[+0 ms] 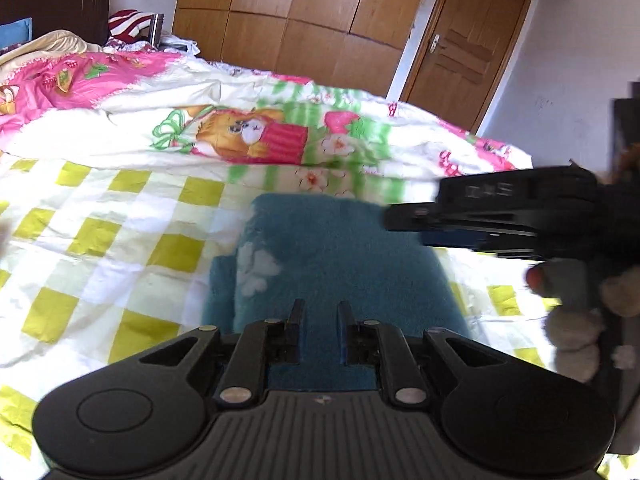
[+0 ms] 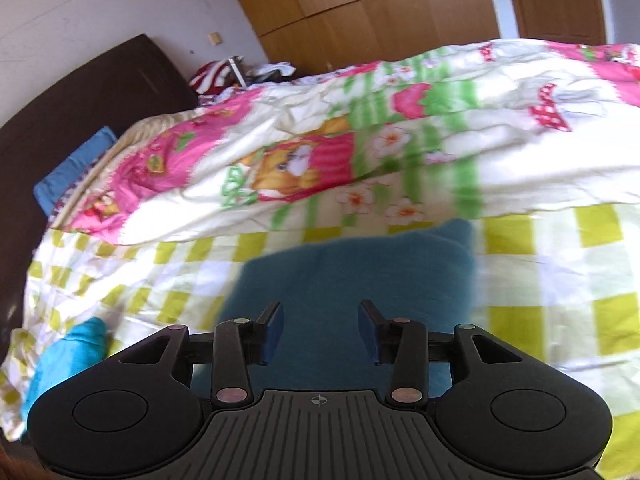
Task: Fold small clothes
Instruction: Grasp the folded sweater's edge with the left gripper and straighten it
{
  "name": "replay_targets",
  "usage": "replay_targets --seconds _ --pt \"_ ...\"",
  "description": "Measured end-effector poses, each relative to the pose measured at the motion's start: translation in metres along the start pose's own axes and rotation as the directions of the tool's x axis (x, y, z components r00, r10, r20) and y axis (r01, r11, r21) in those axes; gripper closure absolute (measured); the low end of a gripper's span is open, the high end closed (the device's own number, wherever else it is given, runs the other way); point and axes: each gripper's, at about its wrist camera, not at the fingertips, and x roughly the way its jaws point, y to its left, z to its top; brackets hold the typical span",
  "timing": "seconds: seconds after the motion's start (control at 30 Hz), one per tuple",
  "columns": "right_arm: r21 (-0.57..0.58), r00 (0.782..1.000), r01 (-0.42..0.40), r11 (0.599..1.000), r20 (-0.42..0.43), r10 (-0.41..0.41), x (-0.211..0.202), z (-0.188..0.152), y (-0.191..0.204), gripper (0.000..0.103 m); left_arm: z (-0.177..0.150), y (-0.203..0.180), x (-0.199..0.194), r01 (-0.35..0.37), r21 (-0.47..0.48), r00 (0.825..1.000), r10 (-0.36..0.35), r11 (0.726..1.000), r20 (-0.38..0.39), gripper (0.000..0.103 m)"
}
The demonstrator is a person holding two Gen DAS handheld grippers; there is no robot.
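**Q:** Left wrist view first: what do the tongs show?

**A:** The left gripper (image 1: 320, 322) has its two fingers set a narrow gap apart, with nothing pinched between them. Teal cloth shows through the gap. It hangs over the near part of a small teal garment (image 1: 340, 248), which lies on a bedsheet (image 1: 120, 240) checked in yellow-green and white. Whether the fingertips touch the cloth cannot be told.

**Q:** And the other tongs?

**A:** In the right wrist view, the right gripper (image 2: 321, 330) has its fingers spread wide, holding nothing, above the same teal garment (image 2: 352, 268). From the left camera the right gripper (image 1: 404, 218) comes in from the right edge, blurred, its tips over the garment's far right corner. A hand (image 1: 576, 308) in a fuzzy pale sleeve holds it.

**Q:** How does the garment lie?

**A:** Fairly flat, looking folded, with a pale flower-like print (image 1: 256, 266) near its left edge.

**Q:** What lies further out?

**A:** Beyond the garment, a rumpled quilt (image 1: 248, 132) printed with a cartoon bear, strawberries and green stripes. At the near left of the right view, a brighter turquoise cloth (image 2: 68, 360) sits on the sheet, well apart. Farther off are a dark headboard (image 2: 80, 104), wooden wardrobes (image 1: 296, 12) and a wooden door (image 1: 460, 44).
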Motion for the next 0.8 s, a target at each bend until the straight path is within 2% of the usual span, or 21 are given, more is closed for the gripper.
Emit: replay_targets --seconds 0.07,0.13,0.23,0.27,0.33,0.4,0.57,0.63,0.7,0.8 --pt "0.049 0.997 0.056 0.997 -0.056 -0.053 -0.002 -0.024 -0.026 0.057 -0.01 0.008 0.011 -0.016 -0.017 0.999 0.015 1.0 -0.052 0.075" --pt "0.16 0.997 0.028 0.987 -0.072 -0.017 -0.002 -0.049 -0.048 0.042 -0.022 0.021 0.017 0.006 -0.028 0.998 -0.007 1.0 -0.06 0.076" --pt "0.295 0.997 -0.026 0.955 -0.064 0.047 -0.011 -0.057 -0.064 0.042 -0.021 0.029 0.015 0.031 -0.067 0.996 -0.036 0.997 -0.08 0.08" --pt "0.307 0.997 -0.037 0.951 -0.056 0.057 -0.015 -0.058 -0.065 0.042 -0.016 0.027 0.011 0.019 -0.06 0.996 -0.024 0.998 -0.081 0.081" --pt "0.312 0.996 -0.056 0.949 -0.044 0.074 -0.025 -0.064 -0.066 0.042 -0.008 0.021 -0.004 0.023 -0.026 0.999 -0.024 0.999 -0.028 0.081" --pt "0.313 0.992 -0.08 0.946 -0.072 0.108 -0.024 -0.073 -0.068 0.042 -0.002 0.017 -0.009 0.022 0.009 1.0 -0.022 1.0 0.006 0.08" --pt "0.332 0.982 -0.103 0.938 -0.116 0.149 0.01 -0.089 -0.065 0.025 -0.004 0.022 0.017 0.015 -0.001 1.0 -0.015 1.0 -0.026 0.08" --pt "0.362 0.979 -0.115 0.925 -0.116 0.167 0.021 -0.092 -0.064 0.026 -0.011 0.018 0.022 -0.021 0.061 1.0 0.022 0.998 -0.016 0.08" --pt "0.372 0.981 -0.106 0.922 -0.112 0.159 0.024 -0.097 -0.061 0.032 -0.018 0.017 0.024 -0.031 0.08 0.999 0.031 0.996 -0.005 0.079" --pt "0.327 0.982 -0.112 0.938 -0.107 0.155 0.011 -0.098 -0.057 0.052 -0.023 0.02 0.022 -0.023 0.064 1.0 0.023 0.998 -0.001 0.079"
